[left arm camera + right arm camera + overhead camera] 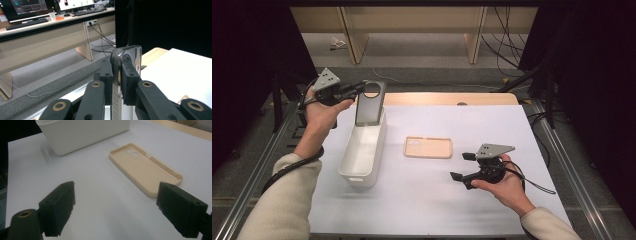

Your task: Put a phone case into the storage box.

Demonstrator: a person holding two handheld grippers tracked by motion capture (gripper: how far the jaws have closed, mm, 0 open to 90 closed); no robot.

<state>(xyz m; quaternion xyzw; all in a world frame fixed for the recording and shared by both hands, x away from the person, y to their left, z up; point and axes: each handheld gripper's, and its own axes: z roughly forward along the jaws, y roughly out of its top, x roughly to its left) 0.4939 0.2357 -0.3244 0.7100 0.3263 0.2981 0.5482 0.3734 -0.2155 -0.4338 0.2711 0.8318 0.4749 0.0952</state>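
Observation:
My left gripper point(361, 88) is shut on the top edge of a clear phone case point(370, 105), which hangs upright over the far end of a long white bin point(362, 152). In the left gripper view the case point(126, 55) is edge-on, pinched between the two black pads point(128, 77). A beige phone case point(428, 147) lies flat, hollow side up, on the white table mat. My right gripper point(461, 166) rests open near the front right, with its jaws wide apart and nothing between them. In the right gripper view the beige case point(143, 167) lies just ahead of that gripper point(125, 207).
The white bin point(82, 132) stands left of centre on the white mat point(492, 125). A wooden table edge point(447, 98) runs along the back. Metal rails flank the table. Beyond it stand desk legs and cables on a grey floor.

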